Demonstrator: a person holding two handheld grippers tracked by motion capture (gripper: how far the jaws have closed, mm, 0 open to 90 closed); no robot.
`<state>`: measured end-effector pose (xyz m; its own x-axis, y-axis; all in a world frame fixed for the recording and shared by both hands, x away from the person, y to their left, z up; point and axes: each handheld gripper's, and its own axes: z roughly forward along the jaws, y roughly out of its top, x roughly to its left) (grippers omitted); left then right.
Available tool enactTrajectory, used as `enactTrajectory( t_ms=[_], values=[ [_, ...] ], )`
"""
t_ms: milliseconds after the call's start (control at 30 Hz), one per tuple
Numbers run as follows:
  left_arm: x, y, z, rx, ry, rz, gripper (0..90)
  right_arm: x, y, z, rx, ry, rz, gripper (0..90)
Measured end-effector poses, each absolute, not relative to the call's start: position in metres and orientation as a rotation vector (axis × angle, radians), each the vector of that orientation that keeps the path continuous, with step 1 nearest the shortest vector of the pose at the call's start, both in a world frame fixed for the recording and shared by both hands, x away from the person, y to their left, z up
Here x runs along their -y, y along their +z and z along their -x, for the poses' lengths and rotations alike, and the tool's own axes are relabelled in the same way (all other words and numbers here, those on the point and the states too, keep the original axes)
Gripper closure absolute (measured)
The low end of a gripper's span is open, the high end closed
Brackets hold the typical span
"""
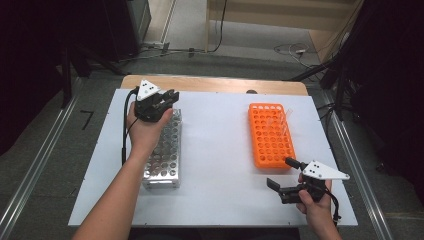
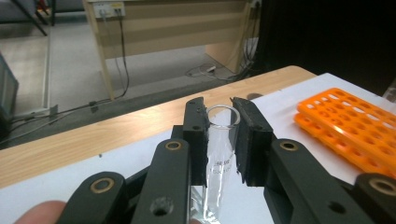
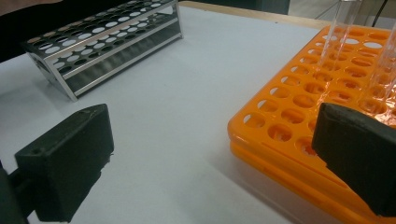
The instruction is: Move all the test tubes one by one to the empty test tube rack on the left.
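- High view: your left hand-held gripper (image 1: pixel 167 100) hangs over the far end of the metal rack (image 1: pixel 165 152), which lies lengthways on the left half of the white desk (image 1: pixel 220 150). Your right hand-held gripper (image 1: pixel 282 175) sits low at the near right, just off the near end of the orange rack (image 1: pixel 270 135). A few clear tubes (image 1: pixel 280 122) stand toward that rack's far right corner. The two racks are well apart, with bare desk between them.
- Left gripper view: your left hand-held gripper (image 2: pixel 219 135) is closed on a glass tube (image 2: pixel 219 158), its pads pressing the tube just below the open rim. The tube's long axis runs up and down between the jaws, mouth up. Its lower end meets something shiny at the frame's bottom; I cannot tell whether it sits in a hole. The orange rack (image 2: pixel 350 126) lies off to your right.
- Right gripper view: your right hand-held gripper (image 3: pixel 210 154) is wide open and holds nothing. The orange rack (image 3: pixel 299 116) lies just beyond its right jaw, its corner between the jaws. The metal rack (image 3: pixel 107 42) is far off across open desk.
- My guess: the left hand is nearer the metal rack, so the tube goes straight down or up there; the desk's far edge is close.
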<state>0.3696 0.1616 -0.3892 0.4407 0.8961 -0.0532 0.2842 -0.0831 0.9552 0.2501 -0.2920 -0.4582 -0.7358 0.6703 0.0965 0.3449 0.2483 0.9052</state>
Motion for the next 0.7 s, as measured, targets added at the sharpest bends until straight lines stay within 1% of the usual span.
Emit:
enactTrajectory(
  t_ms=[400, 700],
  values=[
    [-0.164, -0.406, -0.392, -1.127, 0.711, -1.636, 76.5, 0.294, -0.459, -0.251, -2.213, 1.486, -0.944, 0.0],
    [-0.164, -0.419, -0.398, -1.162, 0.667, -1.687, 76.5, 0.294, -0.459, -0.251, -2.214, 1.488, -0.944, 0.0]
  ],
)
